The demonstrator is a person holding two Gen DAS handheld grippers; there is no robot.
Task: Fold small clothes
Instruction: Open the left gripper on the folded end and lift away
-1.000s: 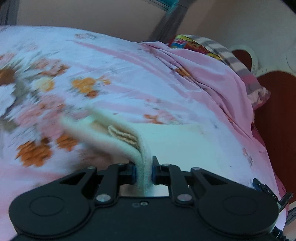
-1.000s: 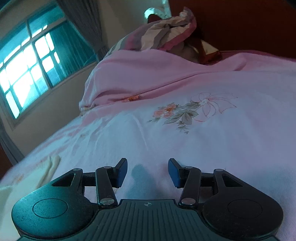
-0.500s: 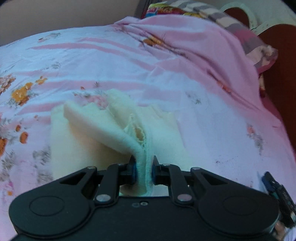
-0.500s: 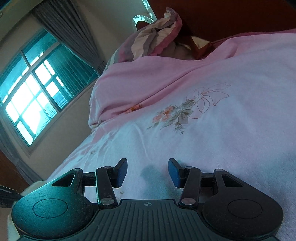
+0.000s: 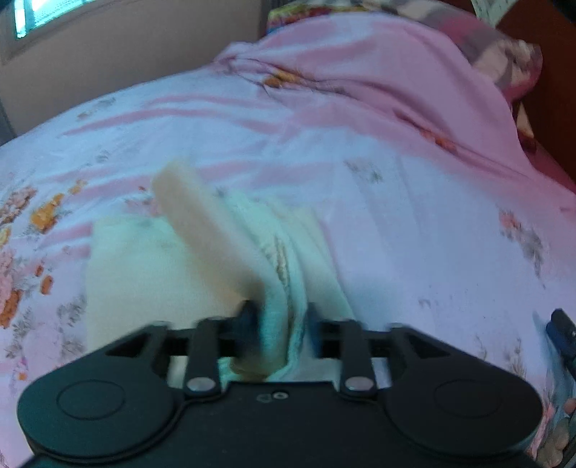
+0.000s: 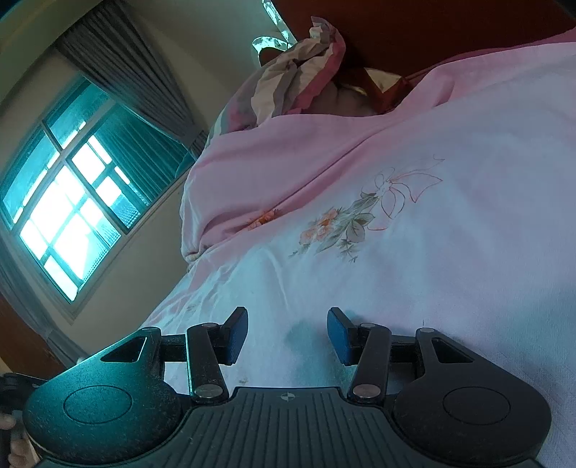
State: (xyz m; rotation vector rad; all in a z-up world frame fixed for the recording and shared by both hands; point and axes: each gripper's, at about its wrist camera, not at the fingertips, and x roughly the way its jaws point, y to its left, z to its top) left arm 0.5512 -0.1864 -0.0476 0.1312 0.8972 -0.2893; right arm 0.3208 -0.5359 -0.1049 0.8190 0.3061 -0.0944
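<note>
A small cream garment (image 5: 144, 280) lies on the pink floral bedsheet (image 5: 360, 151) in the left wrist view. My left gripper (image 5: 279, 324) has a bunched fold of the garment between its fingers, and the jaws stand wider apart than before, with a strap-like edge (image 5: 194, 216) sticking up and away. The view is blurred by motion. My right gripper (image 6: 288, 334) is open and empty, just above the bare sheet (image 6: 432, 270). The garment is not in the right wrist view.
Striped pillows (image 6: 288, 82) and a dark wooden headboard (image 6: 432, 32) lie at the bed's far end. A window (image 6: 68, 208) with grey curtains is on the left wall. The right gripper's tip (image 5: 561, 331) shows at the left view's right edge.
The left gripper's jaws have spread apart around the garment fold, and the garment has settled flatter on the sheet. The right gripper has tilted further, staying open.
</note>
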